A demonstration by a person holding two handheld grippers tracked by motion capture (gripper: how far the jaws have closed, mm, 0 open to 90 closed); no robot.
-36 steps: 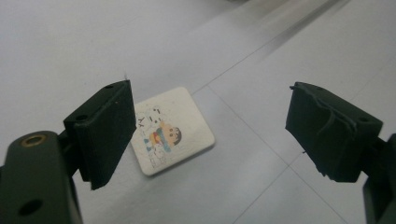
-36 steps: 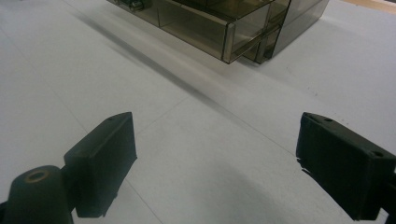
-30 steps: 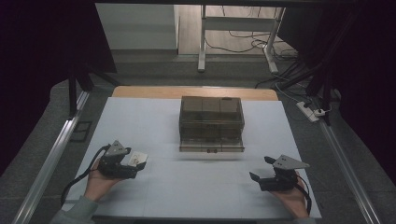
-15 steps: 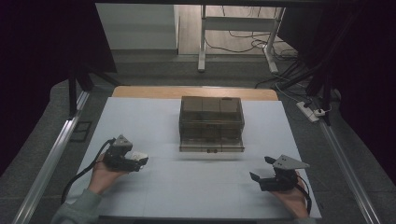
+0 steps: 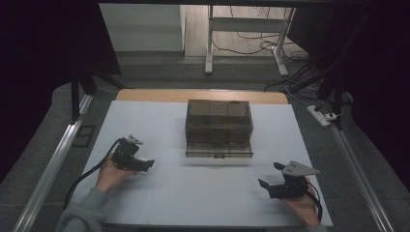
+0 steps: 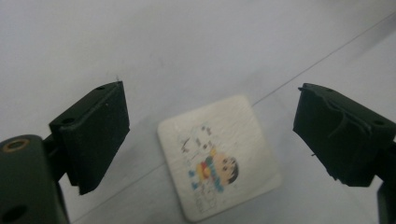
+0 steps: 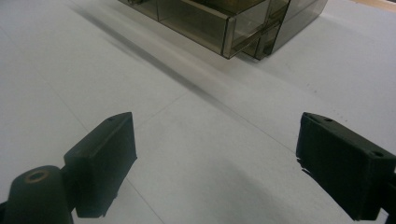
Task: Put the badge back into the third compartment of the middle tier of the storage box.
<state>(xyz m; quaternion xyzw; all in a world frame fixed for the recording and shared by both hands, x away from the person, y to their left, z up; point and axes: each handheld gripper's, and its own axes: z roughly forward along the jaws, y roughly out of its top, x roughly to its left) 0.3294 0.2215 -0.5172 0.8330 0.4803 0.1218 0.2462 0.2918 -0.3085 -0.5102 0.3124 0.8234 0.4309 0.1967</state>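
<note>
A small white square card point(image 6: 219, 156) with a colourful cartoon figure printed on it lies flat on the white table sheet. My left gripper point(image 6: 212, 114) is open and points down at it, one jaw on each side of the card and clear of it. In the high view the left gripper point(image 5: 144, 164) sits at the left of the sheet and covers the card. My right gripper point(image 5: 270, 175) rests at the front right, open, with bare sheet between its jaws point(image 7: 215, 140). A smoky see-through drawer box point(image 5: 219, 125) stands at the middle back; its bottom drawer point(image 7: 205, 21) is pulled out.
The white sheet point(image 5: 203, 198) covers the table, with a wooden edge point(image 5: 200, 95) at the back. Metal rails point(image 5: 48, 169) run along both sides. Table legs and cables point(image 5: 251, 38) lie on the floor beyond. Open sheet stretches between the two grippers.
My left gripper has tipped forward and down over the white card, which showed beside it before and is now covered in the high view. The right gripper has stayed still.
</note>
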